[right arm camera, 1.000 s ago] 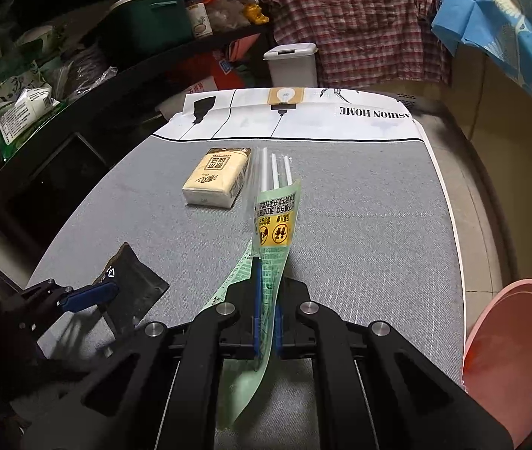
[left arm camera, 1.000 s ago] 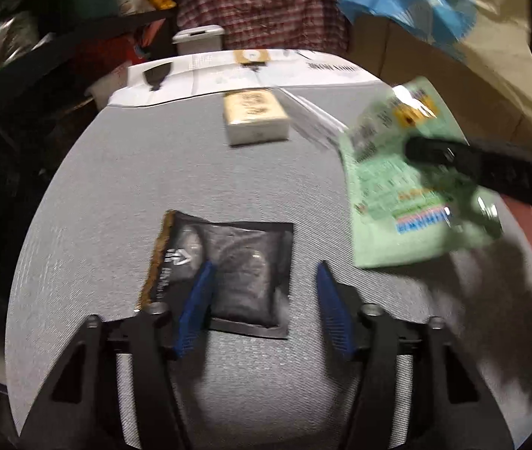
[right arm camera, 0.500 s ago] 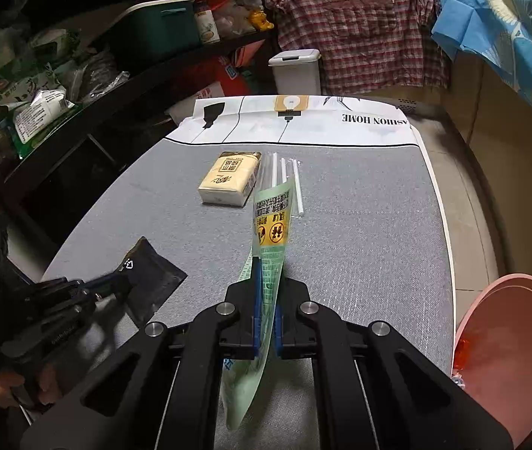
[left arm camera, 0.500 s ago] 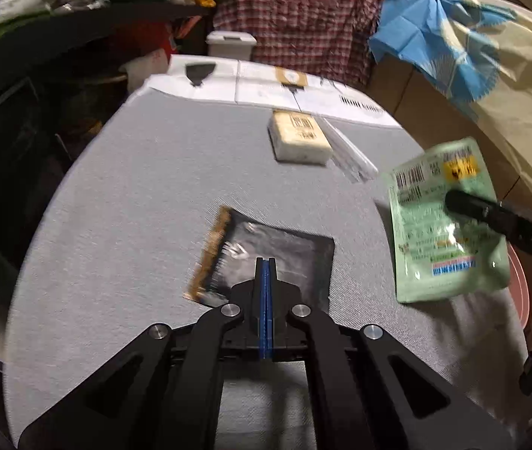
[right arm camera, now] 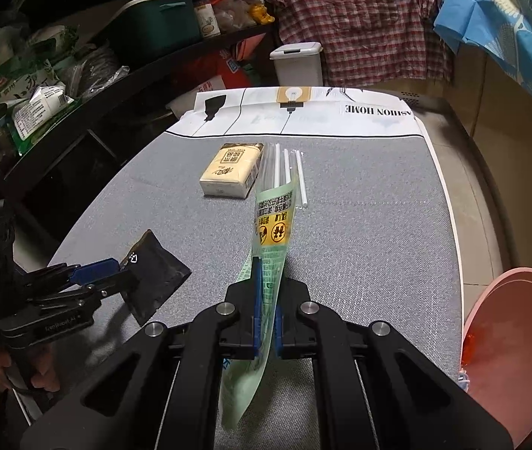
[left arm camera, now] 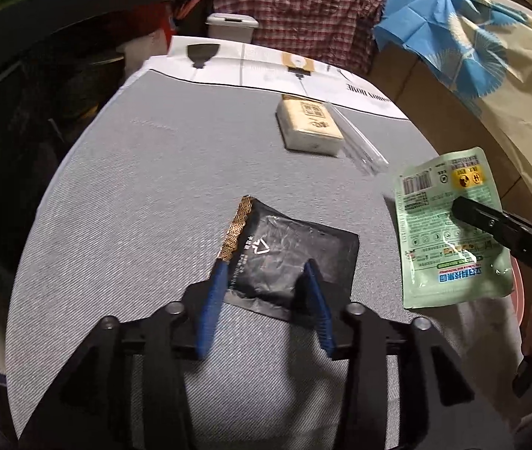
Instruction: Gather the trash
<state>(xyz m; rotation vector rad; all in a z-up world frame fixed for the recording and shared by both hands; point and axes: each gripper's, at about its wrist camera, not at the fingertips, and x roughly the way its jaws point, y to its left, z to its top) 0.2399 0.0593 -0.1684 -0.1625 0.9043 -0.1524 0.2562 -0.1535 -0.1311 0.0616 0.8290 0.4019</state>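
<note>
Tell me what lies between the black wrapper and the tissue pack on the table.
Nothing: only bare grey tabletop separates the black wrapper from the tissue pack. Both wrist views show that stretch clear.

Dark shelving (right arm camera: 89, 86), plaid shirt (right arm camera: 356, 18), blue cloth (right arm camera: 498, 18)

Dim indoor light, dark fisheye corners, curved edges, soft shadows, glare on green packet (left arm camera: 453, 232)

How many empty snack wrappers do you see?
2. The black wrapper lies on the grey table between the left tongs; the green wrapper is pinched in the right tongs. Others may be hidden.
</note>
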